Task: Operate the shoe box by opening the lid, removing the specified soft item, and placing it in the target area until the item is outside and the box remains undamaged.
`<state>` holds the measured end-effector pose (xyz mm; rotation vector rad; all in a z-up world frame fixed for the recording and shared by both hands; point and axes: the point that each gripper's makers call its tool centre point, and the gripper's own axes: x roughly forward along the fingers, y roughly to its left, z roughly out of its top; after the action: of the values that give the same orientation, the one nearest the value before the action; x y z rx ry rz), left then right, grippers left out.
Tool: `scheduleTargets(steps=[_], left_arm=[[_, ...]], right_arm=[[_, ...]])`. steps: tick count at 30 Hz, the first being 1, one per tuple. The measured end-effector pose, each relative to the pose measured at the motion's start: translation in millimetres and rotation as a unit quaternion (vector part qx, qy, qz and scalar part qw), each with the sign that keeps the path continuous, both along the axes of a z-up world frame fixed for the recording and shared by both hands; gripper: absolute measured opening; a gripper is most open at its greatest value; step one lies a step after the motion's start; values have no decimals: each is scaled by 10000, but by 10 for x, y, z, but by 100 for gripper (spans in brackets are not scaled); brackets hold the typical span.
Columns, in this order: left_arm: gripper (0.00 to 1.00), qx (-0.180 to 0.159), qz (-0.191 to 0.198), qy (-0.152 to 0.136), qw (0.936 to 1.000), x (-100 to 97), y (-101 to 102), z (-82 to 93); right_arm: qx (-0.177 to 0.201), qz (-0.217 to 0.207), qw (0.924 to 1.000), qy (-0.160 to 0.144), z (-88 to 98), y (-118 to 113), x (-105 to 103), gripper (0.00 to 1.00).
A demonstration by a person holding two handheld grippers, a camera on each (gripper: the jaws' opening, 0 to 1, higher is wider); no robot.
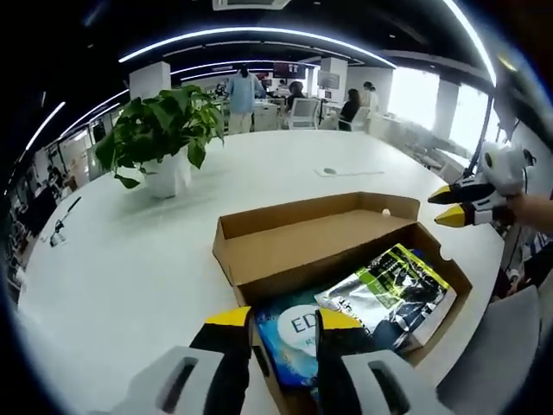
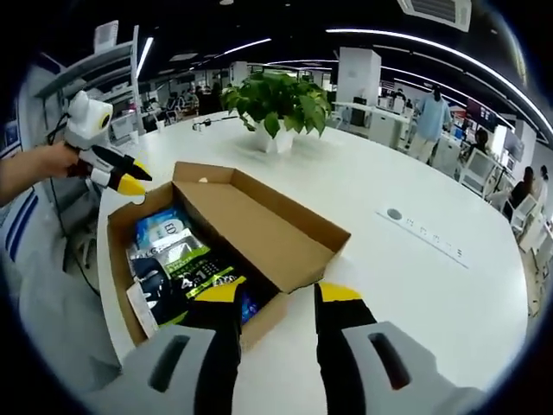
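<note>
Left tongs [image 1: 285, 326]: open, empty, over box [image 1: 259, 259] | right tongs [image 2: 275, 298]: open, empty | lid: open | pouches [image 1: 389, 290]: inside | counter [image 1: 130, 277]: white

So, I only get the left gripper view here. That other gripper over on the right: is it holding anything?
Observer: No. In the right gripper view the right gripper has its jaws apart with nothing between them, at one end of the shoe box.
Visitor: And what carries the gripper my camera rides on?
Observer: A person's hand holds the left gripper at the box's other end, its yellow tips by the corner rim.
</note>
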<state>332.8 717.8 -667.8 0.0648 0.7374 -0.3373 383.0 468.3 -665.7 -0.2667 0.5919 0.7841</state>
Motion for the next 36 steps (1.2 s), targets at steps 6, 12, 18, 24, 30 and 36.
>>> scheduleTargets(steps=[6, 12, 18, 24, 30, 36], left_arm=[[30, -129, -130, 216, 9996, -128, -126, -74], [33, -300, -290, 528, 9977, -246, -277, -243], [33, -367, -400, 806, 9953, -342, -388, -380], [33, -457, -480, 1143, 9912, -449, -482, -537], [32, -601, -509, 1346, 9878, -514, -554, -619], [31, -776, -438, 1506, 9846, -516, -614, -660]], right_arm=[[41, 64, 10000, 51, -25, 41, -100, 33], [76, 123, 9999, 60, -28, 80, -186, 34], [64, 194, 9997, 100, -72, 107, -282, 35], [57, 234, 9996, 117, -90, 125, -350, 35], [28, 295, 9995, 80, -88, 153, -407, 35], [28, 389, 9992, 104, -103, 204, -476, 35]])
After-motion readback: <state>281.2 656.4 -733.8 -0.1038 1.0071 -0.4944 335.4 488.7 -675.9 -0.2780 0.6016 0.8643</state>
